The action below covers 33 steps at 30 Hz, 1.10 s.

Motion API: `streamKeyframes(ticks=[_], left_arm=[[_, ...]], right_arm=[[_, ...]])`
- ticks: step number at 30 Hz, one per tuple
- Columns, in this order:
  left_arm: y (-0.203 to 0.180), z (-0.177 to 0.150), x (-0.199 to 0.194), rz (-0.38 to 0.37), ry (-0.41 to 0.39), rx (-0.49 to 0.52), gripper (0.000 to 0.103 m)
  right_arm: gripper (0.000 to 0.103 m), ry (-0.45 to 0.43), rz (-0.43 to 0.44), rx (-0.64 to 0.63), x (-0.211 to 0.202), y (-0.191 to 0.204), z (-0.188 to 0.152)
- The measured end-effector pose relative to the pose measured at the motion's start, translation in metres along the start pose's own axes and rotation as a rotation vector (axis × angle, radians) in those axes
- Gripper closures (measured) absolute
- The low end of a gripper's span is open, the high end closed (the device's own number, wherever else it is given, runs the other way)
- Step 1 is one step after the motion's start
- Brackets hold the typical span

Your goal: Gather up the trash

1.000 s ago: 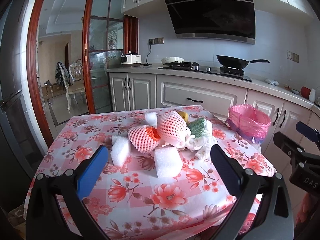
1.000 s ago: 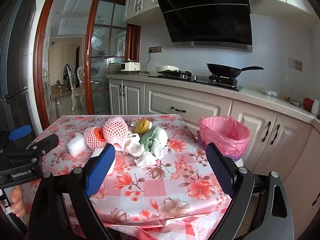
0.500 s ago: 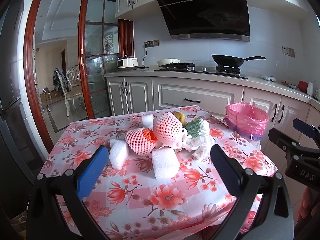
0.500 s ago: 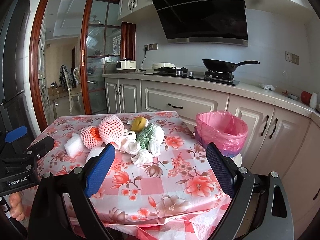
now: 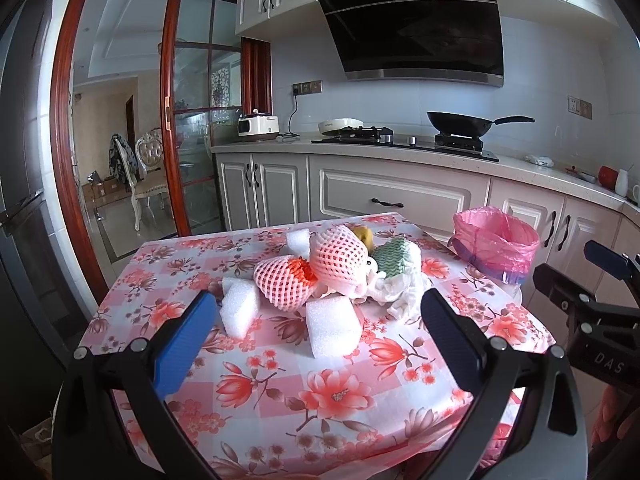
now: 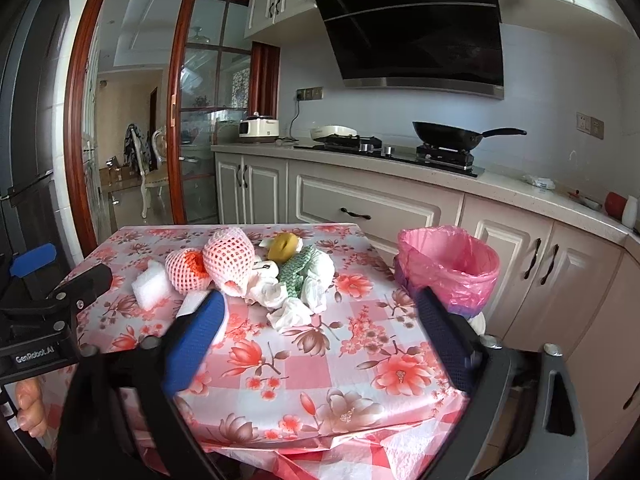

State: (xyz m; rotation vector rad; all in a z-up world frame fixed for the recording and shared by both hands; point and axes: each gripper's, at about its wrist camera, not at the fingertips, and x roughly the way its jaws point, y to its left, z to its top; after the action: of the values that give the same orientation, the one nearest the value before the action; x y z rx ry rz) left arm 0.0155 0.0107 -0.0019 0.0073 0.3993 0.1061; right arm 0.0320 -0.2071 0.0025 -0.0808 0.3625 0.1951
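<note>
A heap of trash lies mid-table: two pink foam nets (image 5: pixel 340 256) (image 6: pixel 230 260), white foam blocks (image 5: pixel 332 330) (image 6: pixel 150 284), crumpled white tissue (image 5: pixel 396 288) (image 6: pixel 288 312), a green patterned wrapper (image 5: pixel 394 254) (image 6: pixel 298 276) and a yellow scrap (image 5: pixel 363 234) (image 6: pixel 284 246). A bin lined with a pink bag (image 5: pixel 496 244) (image 6: pixel 448 268) stands off the table's right edge. My left gripper (image 5: pixel 316 300) hangs open before the heap, holding nothing. My right gripper (image 6: pixel 320 298) is short of the tissue; its jaws are opening, with nothing between them.
The table wears a pink floral cloth (image 5: pixel 280 392) (image 6: pixel 320 380). Behind it run grey kitchen cabinets (image 5: pixel 392 200) with a hob and a black wok (image 5: pixel 460 124). A glass sliding door (image 5: pixel 192 140) stands at the left. A person's fingers (image 6: pixel 28 404) show at the lower left.
The right gripper's jaws have spread slightly wider. Both hands stay where they were, and nothing on the table has moved.
</note>
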Motion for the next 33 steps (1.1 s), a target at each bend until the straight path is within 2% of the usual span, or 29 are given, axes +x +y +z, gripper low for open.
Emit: streamKeyframes(ticks=[33], left_arm=[[0.0012,-0.0008,-0.0057,-0.025,-0.012,-0.024,0.004]], right_arm=[[0.007,-0.01,0.018,-0.014,-0.0003,0.0053,0.0004]])
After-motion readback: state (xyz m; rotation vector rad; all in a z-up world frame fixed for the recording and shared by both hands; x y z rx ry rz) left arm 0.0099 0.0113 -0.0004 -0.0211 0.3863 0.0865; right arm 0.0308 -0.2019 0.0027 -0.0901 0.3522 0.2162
